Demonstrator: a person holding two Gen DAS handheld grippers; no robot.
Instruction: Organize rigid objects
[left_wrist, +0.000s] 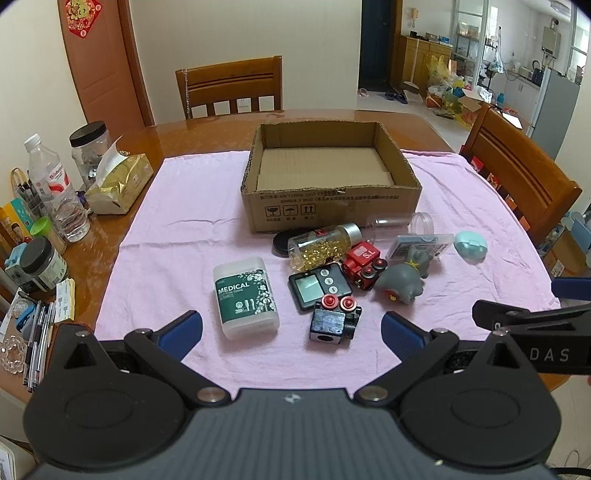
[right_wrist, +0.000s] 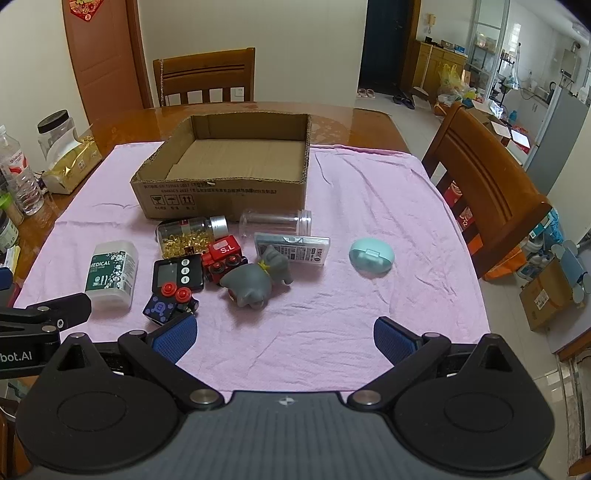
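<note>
An open cardboard box (left_wrist: 328, 206) (right_wrist: 221, 195), with nothing in it, stands on the pink cloth. In front of it lie a green MEDICAL box (left_wrist: 245, 297) (right_wrist: 112, 273), a bottle of gold capsules (left_wrist: 321, 245) (right_wrist: 188, 234), a clear jar (left_wrist: 400, 223) (right_wrist: 275, 223), a black timer (left_wrist: 319, 284) (right_wrist: 178, 275), a red toy train (left_wrist: 364, 264) (right_wrist: 223, 256), a dark blue toy car (left_wrist: 334, 319) (right_wrist: 168, 304), a grey elephant (left_wrist: 404, 277) (right_wrist: 258, 278), a card case (right_wrist: 295, 247) and a teal case (left_wrist: 470, 245) (right_wrist: 371, 256). My left gripper (left_wrist: 291, 330) and right gripper (right_wrist: 284, 338) are open and hold nothing, near the cloth's front edge.
Bottles, jars, a tissue pack (left_wrist: 118, 181) and pens crowd the table's left side. Wooden chairs stand behind (left_wrist: 229, 86) and to the right (right_wrist: 484, 184). The other gripper shows at each view's edge.
</note>
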